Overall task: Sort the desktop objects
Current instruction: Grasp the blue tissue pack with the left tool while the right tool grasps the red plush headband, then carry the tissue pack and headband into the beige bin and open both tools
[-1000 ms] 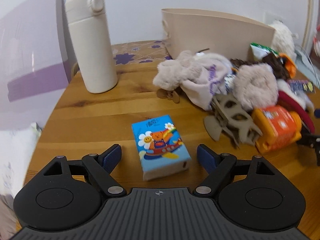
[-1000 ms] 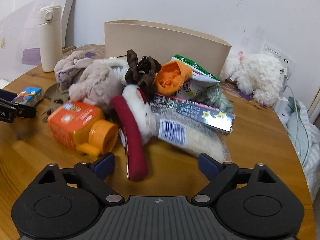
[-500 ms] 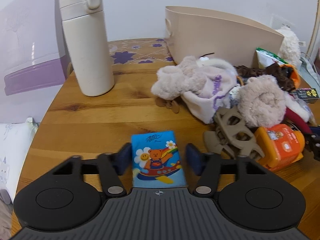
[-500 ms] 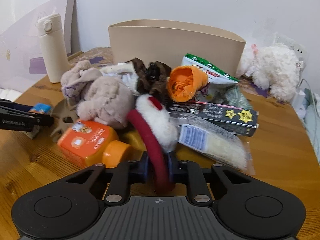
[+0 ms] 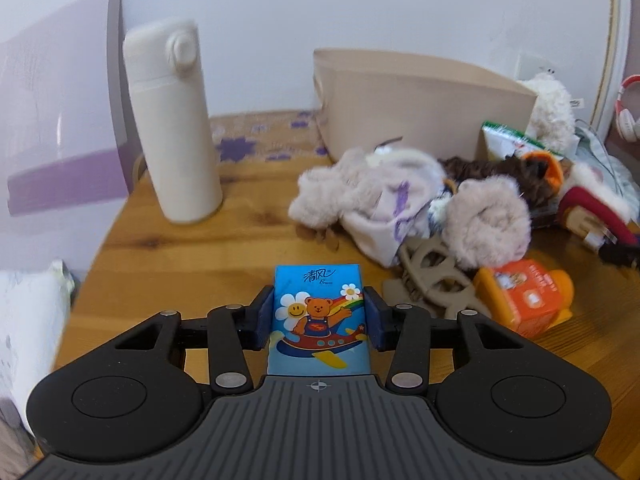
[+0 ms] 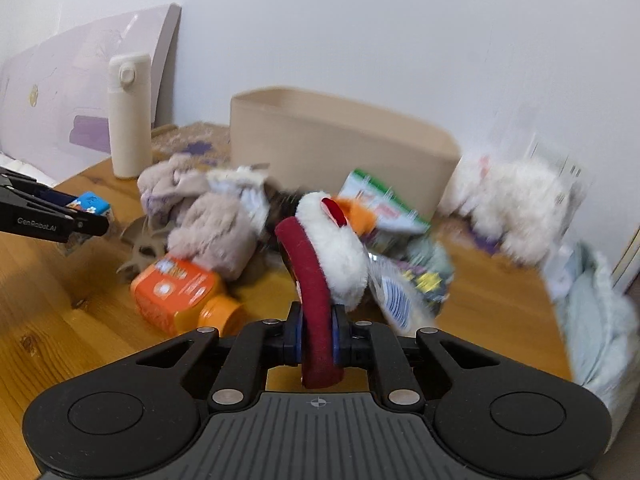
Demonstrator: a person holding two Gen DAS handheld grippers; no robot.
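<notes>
A blue tissue pack (image 5: 318, 312) printed with a cartoon bear sits between the pads of my left gripper (image 5: 318, 318), whose jaws are closing and press on both its sides; it is held just above the wooden table (image 5: 200, 264). My right gripper (image 6: 316, 338) is shut on a dark red headband (image 6: 314, 280) with white fur (image 6: 340, 248), raised off the pile. The pile (image 5: 400, 200) holds plush pieces, snack packets and an orange bottle (image 6: 180, 292). A beige bin (image 6: 340, 140) stands behind it.
A cream thermos (image 5: 172, 120) stands at the back left, next to a purple-and-white board (image 5: 52, 140). A beige hair claw (image 5: 432, 280) lies beside the orange bottle. A white plush toy (image 6: 516, 200) and pale cloth (image 6: 592, 320) sit at the right edge.
My left gripper moved over the tissue pack, closed on its sides and rose a little. My right gripper closed on the red headband and lifted it; the pile shifted.
</notes>
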